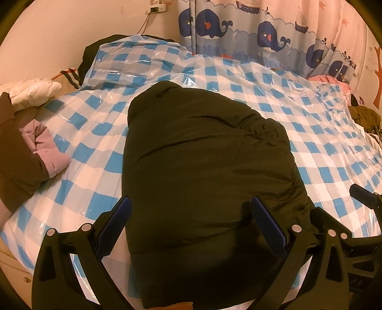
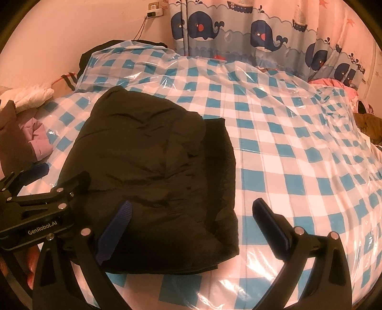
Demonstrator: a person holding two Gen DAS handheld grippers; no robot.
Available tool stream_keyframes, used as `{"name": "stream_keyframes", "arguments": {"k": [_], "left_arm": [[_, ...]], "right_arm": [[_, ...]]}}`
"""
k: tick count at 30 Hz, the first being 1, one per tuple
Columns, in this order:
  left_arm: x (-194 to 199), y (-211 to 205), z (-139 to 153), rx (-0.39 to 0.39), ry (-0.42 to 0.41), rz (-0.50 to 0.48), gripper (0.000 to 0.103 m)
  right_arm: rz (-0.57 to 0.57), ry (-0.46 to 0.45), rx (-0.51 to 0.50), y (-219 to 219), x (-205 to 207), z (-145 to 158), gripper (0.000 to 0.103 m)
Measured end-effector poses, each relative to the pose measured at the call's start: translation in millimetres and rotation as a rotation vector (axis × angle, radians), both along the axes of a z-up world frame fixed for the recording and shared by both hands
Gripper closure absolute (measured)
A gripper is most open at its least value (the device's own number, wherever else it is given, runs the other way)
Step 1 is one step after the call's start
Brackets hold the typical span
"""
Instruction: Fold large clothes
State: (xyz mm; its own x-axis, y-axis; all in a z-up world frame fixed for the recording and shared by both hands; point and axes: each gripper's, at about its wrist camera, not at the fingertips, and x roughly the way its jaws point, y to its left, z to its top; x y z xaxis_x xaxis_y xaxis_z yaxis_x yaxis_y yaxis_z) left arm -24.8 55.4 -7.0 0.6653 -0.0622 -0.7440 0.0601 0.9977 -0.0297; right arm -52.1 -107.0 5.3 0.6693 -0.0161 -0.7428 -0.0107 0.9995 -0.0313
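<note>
Both tongs, left [image 1: 191, 219] and right [image 2: 193, 220], gape unclenched over a seemingly folded dark jacket [image 2: 152, 167] on checkered plastic sheet [image 2: 286, 155].

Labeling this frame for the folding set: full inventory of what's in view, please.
puffer jacket: 1, black, folded, middle of bed
plastic sheet: 1, blue-white check, covering bed
curtain: 1, whale print, behind bed
clothes pile: several, white, brown, pink, left edge
pink cloth: 1, far right by curtain
wall socket: 1, white, cable hanging
left gripper: open, over jacket's near edge
right gripper: open, at jacket's near right corner
</note>
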Motion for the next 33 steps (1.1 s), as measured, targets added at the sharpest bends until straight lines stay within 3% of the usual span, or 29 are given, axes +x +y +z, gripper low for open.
{"name": "stream_keyframes", "arguments": {"k": [16, 33], "left_arm": [[6.2, -26.7, -2.7, 0.012, 0.017, -0.013, 0.007], [9.3, -28.0, -5.3, 0.012, 0.022, -0.01, 0.007]], "right_arm": [[-0.031, 0.003, 0.04, -46.2, 12.4, 4.9, 0.006], [-0.031, 0.016, 0.056, -57.4, 17.9, -2.9, 0.006]]}}
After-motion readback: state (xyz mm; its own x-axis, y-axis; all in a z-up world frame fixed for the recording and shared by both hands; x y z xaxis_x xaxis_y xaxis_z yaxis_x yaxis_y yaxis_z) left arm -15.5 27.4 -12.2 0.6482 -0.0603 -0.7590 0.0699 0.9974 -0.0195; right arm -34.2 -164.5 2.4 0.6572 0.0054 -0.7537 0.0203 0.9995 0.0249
